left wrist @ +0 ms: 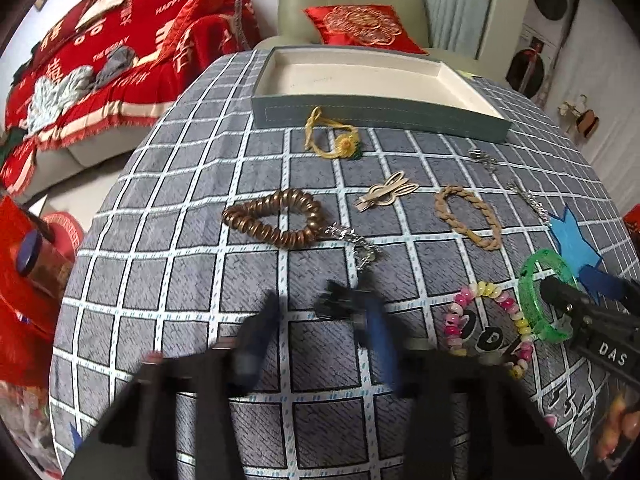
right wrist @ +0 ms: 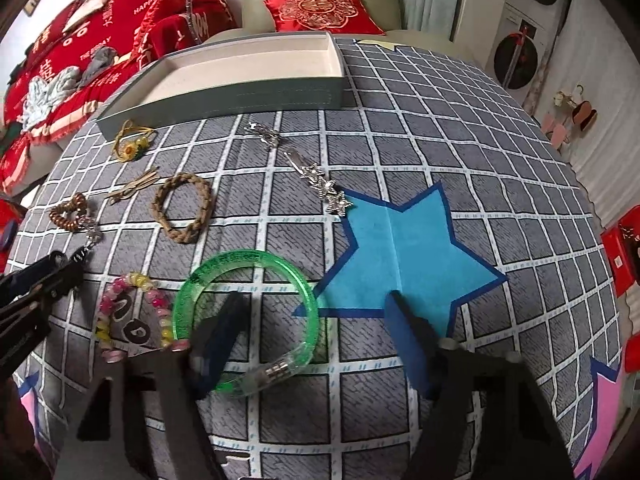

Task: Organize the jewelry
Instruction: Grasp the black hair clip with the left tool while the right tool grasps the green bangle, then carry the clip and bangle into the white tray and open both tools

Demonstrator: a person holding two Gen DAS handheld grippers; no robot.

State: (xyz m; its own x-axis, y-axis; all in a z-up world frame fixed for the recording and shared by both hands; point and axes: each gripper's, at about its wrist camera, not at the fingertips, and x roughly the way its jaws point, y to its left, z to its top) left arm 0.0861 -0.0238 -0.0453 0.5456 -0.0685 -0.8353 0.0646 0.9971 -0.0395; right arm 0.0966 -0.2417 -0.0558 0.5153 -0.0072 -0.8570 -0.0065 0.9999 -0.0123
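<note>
A grey tray (left wrist: 380, 114) (right wrist: 224, 100) with a cream inside stands at the table's far side. Jewelry lies on the checked cloth: a yellow flower bracelet (left wrist: 336, 140), a bronze coil bracelet (left wrist: 276, 218), a wooden clip (left wrist: 386, 194), a braided tan bracelet (left wrist: 468, 216) (right wrist: 184, 208), a silver chain (left wrist: 356, 242), a black claw clip (left wrist: 340, 302), a pink-yellow bead bracelet (left wrist: 488, 320) (right wrist: 132, 312), a green bangle (right wrist: 248, 320) (left wrist: 540, 300) and a silver star clip (right wrist: 324, 188). My left gripper (left wrist: 320, 320) is open by the black clip. My right gripper (right wrist: 316, 320) is open, its left finger (right wrist: 220, 332) inside the bangle.
A blue paper star (right wrist: 404, 256) lies on the cloth right of the bangle. A silver clip (right wrist: 264, 134) lies near the tray. A red-covered sofa (left wrist: 100, 60) and an armchair (left wrist: 352, 0) with a red cushion stand beyond the table.
</note>
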